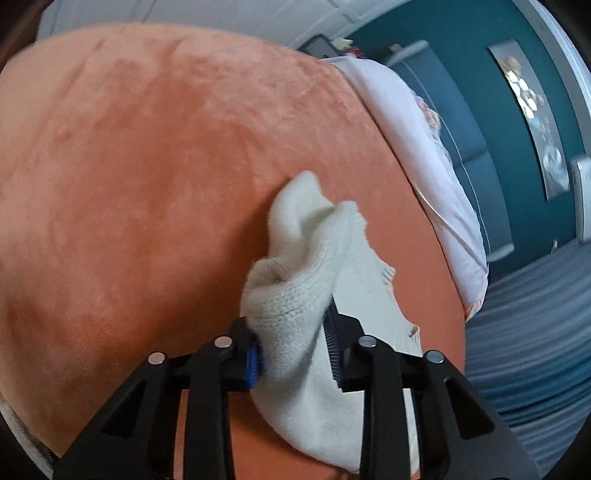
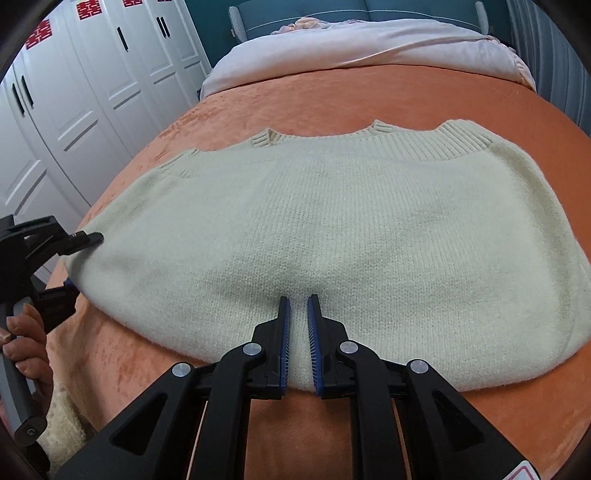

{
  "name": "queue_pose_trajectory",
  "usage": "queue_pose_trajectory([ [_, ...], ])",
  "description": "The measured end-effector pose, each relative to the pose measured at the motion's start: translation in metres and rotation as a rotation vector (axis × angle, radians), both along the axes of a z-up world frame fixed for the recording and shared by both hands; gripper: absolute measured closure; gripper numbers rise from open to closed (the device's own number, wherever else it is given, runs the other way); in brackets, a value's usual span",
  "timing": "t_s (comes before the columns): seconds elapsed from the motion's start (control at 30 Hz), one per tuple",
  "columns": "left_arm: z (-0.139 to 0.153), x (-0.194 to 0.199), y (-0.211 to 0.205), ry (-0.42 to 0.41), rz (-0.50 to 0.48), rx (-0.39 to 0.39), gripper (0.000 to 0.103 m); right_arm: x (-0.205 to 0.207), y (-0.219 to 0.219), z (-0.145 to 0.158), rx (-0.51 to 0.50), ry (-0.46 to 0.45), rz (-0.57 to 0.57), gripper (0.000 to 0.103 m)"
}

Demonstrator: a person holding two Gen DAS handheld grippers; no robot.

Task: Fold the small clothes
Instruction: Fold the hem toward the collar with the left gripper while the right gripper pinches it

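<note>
A cream knitted sweater point(image 2: 332, 229) lies folded flat on the orange bedspread point(image 2: 332, 99), its ribbed edge toward the far side. My right gripper point(image 2: 298, 306) is shut on the sweater's near edge, pinching a small ridge of knit. My left gripper point(image 2: 79, 258) grips the sweater's left corner, seen at the left of the right wrist view. In the left wrist view the left gripper point(image 1: 291, 332) is shut on a bunched fold of the sweater point(image 1: 306, 266), which hangs and drapes between its fingers above the bedspread point(image 1: 147, 166).
A pale pink duvet point(image 2: 369, 44) lies across the head of the bed against a teal headboard point(image 2: 314, 11). White wardrobe doors point(image 2: 92, 81) stand to the left of the bed. A striped grey-blue floor point(image 1: 535, 325) lies beyond the bed's edge.
</note>
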State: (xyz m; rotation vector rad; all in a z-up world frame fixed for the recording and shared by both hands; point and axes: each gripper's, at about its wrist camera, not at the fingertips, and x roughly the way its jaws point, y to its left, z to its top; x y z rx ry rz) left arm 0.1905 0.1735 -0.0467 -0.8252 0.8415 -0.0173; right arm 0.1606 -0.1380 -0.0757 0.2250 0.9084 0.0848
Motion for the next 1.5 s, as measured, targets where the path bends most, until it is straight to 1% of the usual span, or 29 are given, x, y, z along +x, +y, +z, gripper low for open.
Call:
queue_pose_trajectory([
  [0.03, 0.021, 0.001, -0.017, -0.044, -0.062, 0.057, 0.086, -0.002, -0.003, 0.001, 0.018, -0.006, -0.004, 0.091],
  [0.1, 0.057, 0.003, -0.055, -0.117, -0.172, 0.154, 0.086, -0.009, -0.009, 0.006, 0.063, -0.031, -0.012, 0.091],
  [0.17, 0.086, 0.004, -0.098, -0.183, -0.275, 0.220, 0.087, -0.021, -0.017, 0.013, 0.093, -0.062, -0.020, 0.091],
  [0.23, 0.104, 0.005, -0.137, -0.233, -0.358, 0.245, 0.087, -0.038, -0.028, 0.022, 0.098, -0.098, -0.025, 0.091],
  [0.33, 0.119, 0.002, -0.194, -0.284, -0.469, 0.246, 0.087, -0.068, -0.052, 0.036, 0.087, -0.135, -0.052, 0.090],
  [0.4, 0.121, -0.005, -0.232, -0.303, -0.543, 0.238, 0.087, -0.089, -0.075, 0.043, 0.090, -0.150, -0.093, 0.090],
  [0.47, 0.114, -0.015, -0.262, -0.294, -0.618, 0.235, 0.087, -0.104, -0.098, 0.046, 0.101, -0.149, -0.132, 0.090],
  [0.53, 0.088, -0.025, -0.296, -0.248, -0.707, 0.268, 0.087, -0.116, -0.120, 0.045, 0.115, -0.135, -0.183, 0.088],
  [0.6, 0.049, -0.031, -0.320, -0.165, -0.769, 0.338, 0.084, -0.124, -0.137, 0.041, 0.127, -0.122, -0.223, 0.086],
  [0.67, 0.021, -0.039, -0.323, -0.094, -0.754, 0.389, 0.081, -0.126, -0.148, 0.036, 0.135, -0.099, -0.253, 0.084],
  [0.7, 0.016, -0.045, -0.316, -0.086, -0.736, 0.393, 0.080, -0.126, -0.153, 0.036, 0.143, -0.090, -0.269, 0.084],
  [0.77, 0.022, -0.056, -0.301, -0.109, -0.737, 0.364, 0.074, -0.127, -0.159, 0.040, 0.153, -0.099, -0.273, 0.084],
  [0.8, 0.028, -0.060, -0.292, -0.119, -0.737, 0.363, 0.065, -0.127, -0.160, 0.043, 0.152, -0.109, -0.270, 0.083],
  [0.83, 0.033, -0.065, -0.286, -0.130, -0.734, 0.373, 0.059, -0.126, -0.162, 0.046, 0.158, -0.117, -0.265, 0.075],
  [0.87, 0.036, -0.069, -0.283, -0.143, -0.730, 0.398, 0.049, -0.124, -0.163, 0.048, 0.173, -0.123, -0.256, 0.069],
  [0.9, 0.037, -0.076, -0.277, -0.150, -0.718, 0.447, 0.033, -0.119, -0.163, 0.052, 0.197, -0.133, -0.243, 0.059],
  [0.93, 0.037, -0.081, -0.275, -0.164, -0.712, 0.501, 0.026, -0.117, -0.162, 0.056, 0.217, -0.146, -0.233, 0.056],
  [1.0, 0.031, -0.084, -0.266, -0.177, -0.719, 0.589, 0.021, -0.104, -0.158, 0.064, 0.233, -0.156, -0.211, 0.050],
  [1.03, 0.026, -0.084, -0.263, -0.164, -0.714, 0.632, 0.020, -0.097, -0.155, 0.067, 0.232, -0.155, -0.196, 0.045],
  [1.07, 0.019, -0.083, -0.259, -0.148, -0.707, 0.665, 0.020, -0.089, -0.150, 0.069, 0.235, -0.154, -0.180, 0.042],
  [1.17, 0.003, -0.074, -0.250, -0.102, -0.657, 0.713, 0.020, -0.061, -0.140, 0.065, 0.312, -0.127, -0.148, 0.037],
  [1.27, -0.011, -0.060, -0.234, -0.050, -0.581, 0.645, 0.020, -0.037, -0.131, 0.046, 0.433, -0.049, -0.158, 0.036],
  [1.3, -0.015, -0.055, -0.227, -0.027, -0.557, 0.619, 0.024, -0.028, -0.129, 0.040, 0.476, -0.018, -0.169, 0.036],
  [1.33, -0.019, -0.051, -0.220, -0.004, -0.543, 0.592, 0.037, -0.021, -0.127, 0.035, 0.504, 0.002, -0.178, 0.035],
  [1.37, -0.022, -0.046, -0.213, 0.015, -0.543, 0.551, 0.041, -0.015, -0.124, 0.032, 0.526, 0.013, -0.180, 0.035],
  [1.4, -0.023, -0.042, -0.208, 0.025, -0.549, 0.489, 0.050, -0.007, -0.120, 0.029, 0.540, 0.021, -0.182, 0.040],
  [1.43, -0.022, -0.042, -0.204, 0.026, -0.549, 0.440, 0.061, 0.000, -0.116, 0.029, 0.536, 0.029, -0.178, 0.055],
  [1.47, -0.020, -0.043, -0.203, 0.025, -0.553, 0.412, 0.067, 0.007, -0.112, 0.030, 0.510, 0.037, -0.175, 0.064],
  [1.5, -0.018, -0.045, -0.203, 0.027, -0.551, 0.413, 0.070, 0.012, -0.108, 0.036, 0.468, 0.027, -0.181, 0.086],
])
